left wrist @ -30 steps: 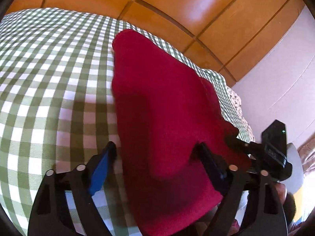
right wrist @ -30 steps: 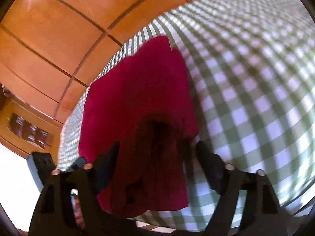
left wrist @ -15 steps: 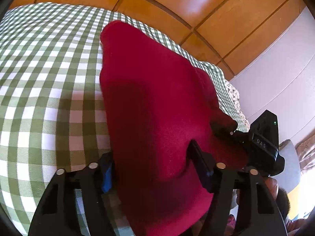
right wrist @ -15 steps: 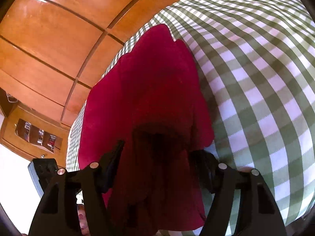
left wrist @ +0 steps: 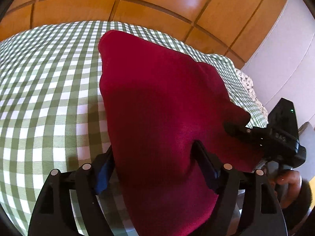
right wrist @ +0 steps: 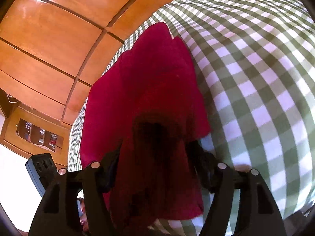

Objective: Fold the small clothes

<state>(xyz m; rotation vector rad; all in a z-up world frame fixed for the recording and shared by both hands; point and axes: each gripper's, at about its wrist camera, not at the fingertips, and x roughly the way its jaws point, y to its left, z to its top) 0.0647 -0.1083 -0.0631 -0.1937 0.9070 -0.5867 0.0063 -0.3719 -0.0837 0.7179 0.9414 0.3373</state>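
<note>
Bright daylight floods both views. Glare streaks the wooden headboard [left wrist: 189, 2] far ahead of each tool. The red garment [left wrist: 157, 108] is sunlit at its far end and dark with shadow close to the fingers. Fisheye curvature bends the checked bedspread [right wrist: 265, 78] toward black corners. Beside the right tool, the background whites out.

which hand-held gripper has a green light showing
The right hand-held gripper: in the left wrist view a small green light glows on its black body. None shows on the left hand-held gripper.
</note>
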